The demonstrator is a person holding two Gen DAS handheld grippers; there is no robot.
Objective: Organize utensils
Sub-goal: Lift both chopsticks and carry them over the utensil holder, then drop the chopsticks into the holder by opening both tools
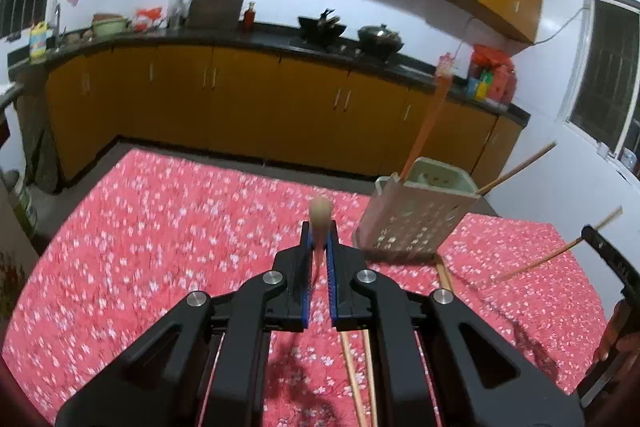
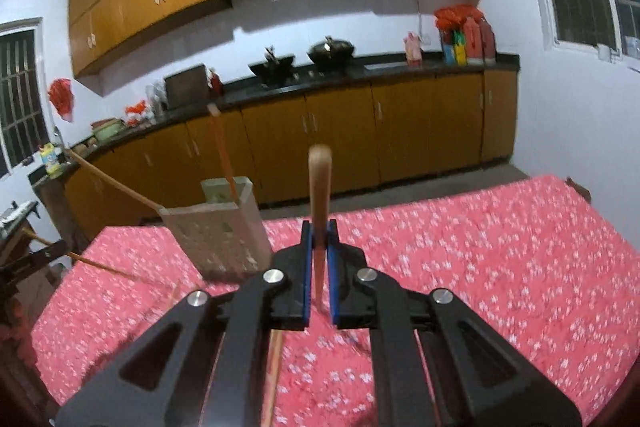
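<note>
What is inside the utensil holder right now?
An orange utensil and a wooden chopstick stick out of the holder. Their lower ends, and anything else inside, are hidden by its walls.

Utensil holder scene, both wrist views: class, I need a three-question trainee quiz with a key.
1. True or false: the utensil holder lies flat on the tablecloth.
2. The right gripper grips: A) wooden handle B) knife C) nothing.
3. Fill in: loose ___ lie under the left gripper.

Key: 1 false, it stands upright; 2 A; 3 chopsticks.
</note>
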